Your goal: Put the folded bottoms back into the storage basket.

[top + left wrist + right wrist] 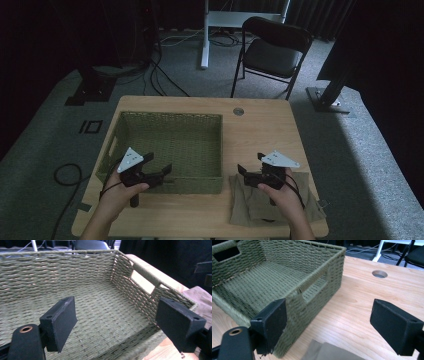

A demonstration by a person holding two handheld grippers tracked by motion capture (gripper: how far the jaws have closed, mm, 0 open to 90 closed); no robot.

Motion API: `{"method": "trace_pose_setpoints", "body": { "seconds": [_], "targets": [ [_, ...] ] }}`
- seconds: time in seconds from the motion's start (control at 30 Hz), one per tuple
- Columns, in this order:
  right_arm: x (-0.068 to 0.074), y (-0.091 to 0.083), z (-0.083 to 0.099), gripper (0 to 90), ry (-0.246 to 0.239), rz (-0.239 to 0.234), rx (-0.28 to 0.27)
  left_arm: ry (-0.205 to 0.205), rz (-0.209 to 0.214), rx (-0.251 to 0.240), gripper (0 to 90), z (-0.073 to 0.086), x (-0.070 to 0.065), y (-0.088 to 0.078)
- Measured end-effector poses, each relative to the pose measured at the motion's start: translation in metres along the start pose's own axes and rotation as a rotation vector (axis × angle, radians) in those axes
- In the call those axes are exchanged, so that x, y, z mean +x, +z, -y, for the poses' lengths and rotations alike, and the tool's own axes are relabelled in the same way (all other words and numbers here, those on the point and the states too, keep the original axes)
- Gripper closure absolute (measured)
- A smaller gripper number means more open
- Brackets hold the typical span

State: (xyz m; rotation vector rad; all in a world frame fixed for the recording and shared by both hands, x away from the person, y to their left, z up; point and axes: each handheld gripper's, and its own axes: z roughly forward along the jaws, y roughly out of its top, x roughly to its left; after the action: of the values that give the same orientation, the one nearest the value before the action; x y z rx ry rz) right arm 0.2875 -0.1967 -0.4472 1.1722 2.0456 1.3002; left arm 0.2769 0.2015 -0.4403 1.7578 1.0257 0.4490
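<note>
From the high view, I had the left gripper over the near left corner of the green woven basket, its jaws spread apart and holding nothing. The basket sat on the left half of the wooden table, its inside bare. My right gripper hung above the far edge of a folded tan cloth, which lay flat at the near right of the table, just beside the basket's near right corner. Those jaws were released too, with nothing between them. A black folding chair stood beyond the table on the grey carpet.

In the left gripper view, the two black pads stood wide apart above the basket's woven floor, pointing towards its far wall. The handle cut-out in the side wall showed pale table wood through it, and a corner of the cloth lay outside that wall (the right pad covered part of the rim here).

In the right gripper view, the jaws were again open and empty. The left pad sat in front of the basket's near corner, while the right pad hung over bare wood. The cloth's edge showed at the bottom between them, and a round cable hole lay further off in the tabletop.
</note>
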Motion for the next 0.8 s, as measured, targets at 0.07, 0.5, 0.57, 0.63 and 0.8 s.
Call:
{"method": "trace_pose_setpoints", "body": {
  "seconds": [0.07, 0.5, 0.57, 0.63, 0.8],
  "targets": [
    [-0.003, -0.002, 0.003, 13.5, 0.002, 0.004, 0.006, 0.009, 0.006, 0.004, 17.8, 0.000, -0.004, 0.002],
    [-0.024, -0.018, 0.024, 13.6, 0.016, 0.036, 0.020, 0.043, 0.068, 0.005, 17.8, 0.002, -0.035, 0.021],
    [-0.028, -0.021, 0.026, 13.6, 0.021, 0.049, 0.005, 0.046, 0.071, 0.000, 17.8, 0.001, -0.042, 0.024],
    [-0.031, -0.024, 0.027, 13.7, 0.026, 0.060, 0.000, 0.049, 0.075, -0.004, 17.8, 0.000, -0.045, 0.026],
    [-0.044, -0.034, 0.034, 13.7, 0.045, 0.090, -0.008, 0.064, 0.112, 0.001, 17.8, 0.000, -0.061, 0.035]
  ]
}}
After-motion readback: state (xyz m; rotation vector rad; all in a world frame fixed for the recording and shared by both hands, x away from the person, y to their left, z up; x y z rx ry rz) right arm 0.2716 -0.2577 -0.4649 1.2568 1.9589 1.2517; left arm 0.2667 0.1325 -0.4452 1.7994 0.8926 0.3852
